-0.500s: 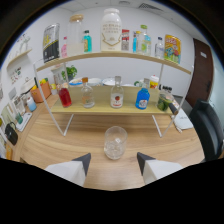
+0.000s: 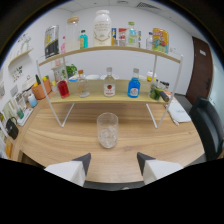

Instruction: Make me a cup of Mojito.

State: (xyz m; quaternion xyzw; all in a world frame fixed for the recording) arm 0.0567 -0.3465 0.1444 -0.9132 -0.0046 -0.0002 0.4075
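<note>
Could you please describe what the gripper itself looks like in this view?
The gripper shows two fingers with dark, wedge-shaped tips that point inward, each on a pale, whitish blocky body. No cables, markings or sleeve are visible; below them the view is black.

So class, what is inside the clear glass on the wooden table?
The glass holds a pale, lumpy heap at its bottom, likely ice; no liquid level shows. It stands ahead of the open hand-held gripper, with bare table around.
</note>
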